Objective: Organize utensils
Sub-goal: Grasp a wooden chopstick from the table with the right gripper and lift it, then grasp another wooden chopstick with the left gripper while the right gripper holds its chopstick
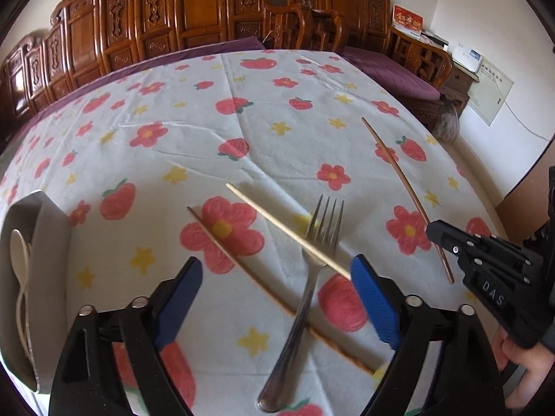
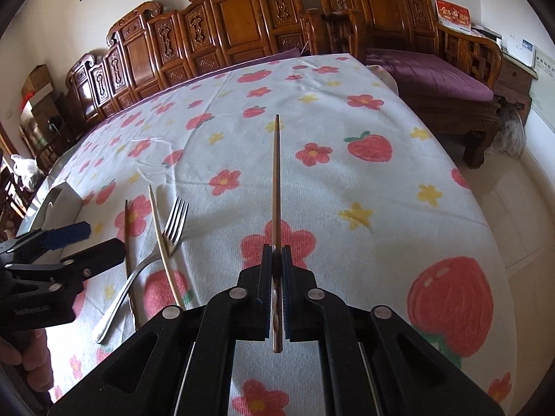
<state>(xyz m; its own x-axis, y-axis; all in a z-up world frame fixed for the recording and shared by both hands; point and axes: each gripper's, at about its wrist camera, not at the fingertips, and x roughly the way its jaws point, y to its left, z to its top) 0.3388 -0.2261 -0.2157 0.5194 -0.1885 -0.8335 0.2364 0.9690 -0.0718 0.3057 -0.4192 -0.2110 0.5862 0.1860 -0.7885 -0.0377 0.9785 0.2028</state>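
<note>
On the flowered tablecloth (image 1: 277,111) a metal fork (image 1: 305,305) lies across a brown chopstick (image 1: 222,242), with a pale chopstick (image 1: 270,215) over its tines. My left gripper (image 1: 277,261) hangs open just above them, its blue pads either side of the fork's neck and pressing on nothing. My right gripper (image 2: 276,253) is shut on a reddish-brown chopstick (image 2: 276,173) that points away over the table. That right gripper (image 1: 435,232) shows at the right of the left wrist view. The right wrist view has the left gripper (image 2: 100,239) beside the fork (image 2: 175,222).
A metal container (image 1: 45,228) holding a white spoon (image 1: 19,253) stands at the table's left edge. Carved wooden benches (image 2: 242,17) with purple cushions (image 2: 433,76) line the far side. The table's right edge drops to pale floor (image 2: 520,208). A hand (image 1: 527,364) grips the right tool.
</note>
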